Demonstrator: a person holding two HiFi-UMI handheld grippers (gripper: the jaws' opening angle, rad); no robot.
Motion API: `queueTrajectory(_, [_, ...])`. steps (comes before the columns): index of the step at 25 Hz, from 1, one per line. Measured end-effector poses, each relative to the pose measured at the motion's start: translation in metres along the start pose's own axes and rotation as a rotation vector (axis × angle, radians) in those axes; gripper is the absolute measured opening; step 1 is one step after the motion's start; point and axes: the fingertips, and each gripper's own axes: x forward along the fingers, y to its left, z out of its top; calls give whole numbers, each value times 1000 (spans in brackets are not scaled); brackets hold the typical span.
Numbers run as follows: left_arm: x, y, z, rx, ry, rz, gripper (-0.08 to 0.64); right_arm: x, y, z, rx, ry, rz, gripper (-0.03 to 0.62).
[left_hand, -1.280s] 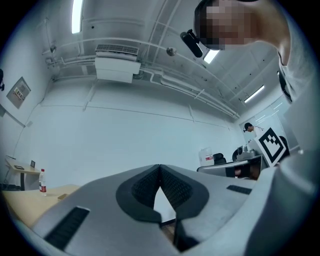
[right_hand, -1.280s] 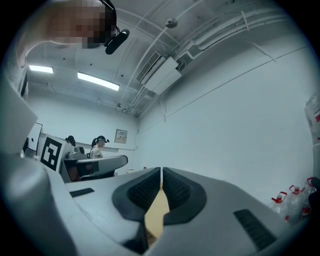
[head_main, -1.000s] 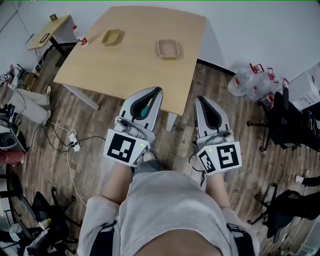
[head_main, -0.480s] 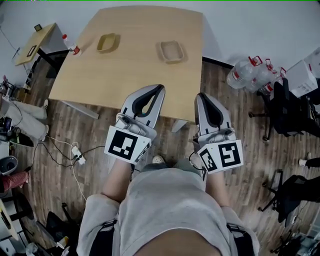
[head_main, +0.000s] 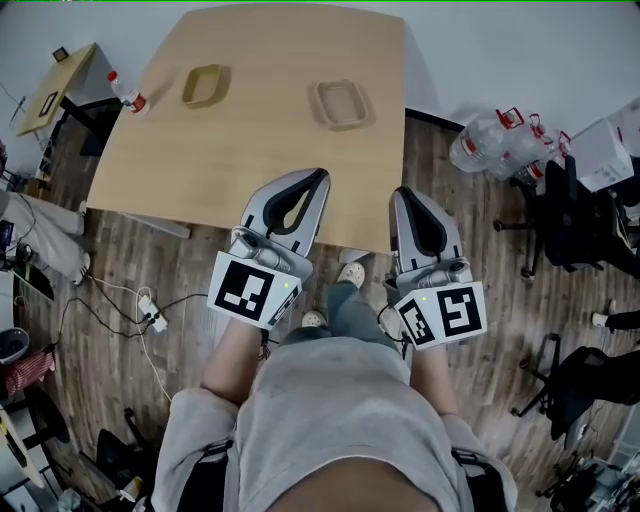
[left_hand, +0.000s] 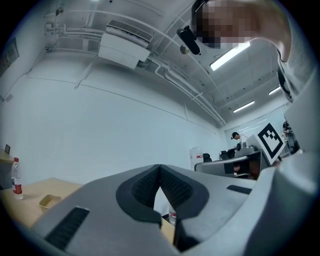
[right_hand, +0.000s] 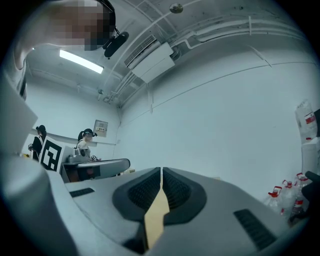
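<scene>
Head view steeply down; gripper views forward, upward; all share table (head_main: 270, 140).

No text could be read; only square markers (head_main: 247, 289) were shown behind the fingers of the left gripper (head_main: 318, 176) and the right gripper (head_main: 403, 192).

Forearms held forward, side by side. Left gripper (head_main: 317, 180) tilts slightly right, fingers (left_hand: 174, 189) pressed together, nothing between. Right gripper (head_main: 404, 196) just beside it, pointing forward, fingers (right_hand: 176, 192) together too, empty.
</scene>
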Motion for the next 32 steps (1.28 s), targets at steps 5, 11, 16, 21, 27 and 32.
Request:
queueTrajectory(5, [33,18,-4,12,7,22,14,34,-25,1,5,1,27,23])
queueTrajectory(11, [75,42,-6,27,3,64,14,77,-57,6,3,-7,77,21])
queueTrajectory(16, [107,60,-11,31,5,102,14,109,-85,7,1,-8,111,21])
queueTrajectory(21, [131,73,-19,33,14,139,14,133,-104,1,4,5,151,22])
queueTrajectory(27, [154,82,-32,31,34,172,14,155,-122,-13,-6,39,200,23])
queueTrajectory(32, [157,95,-45,19,70,184,14,174,-122,-29,14,77,226,23])
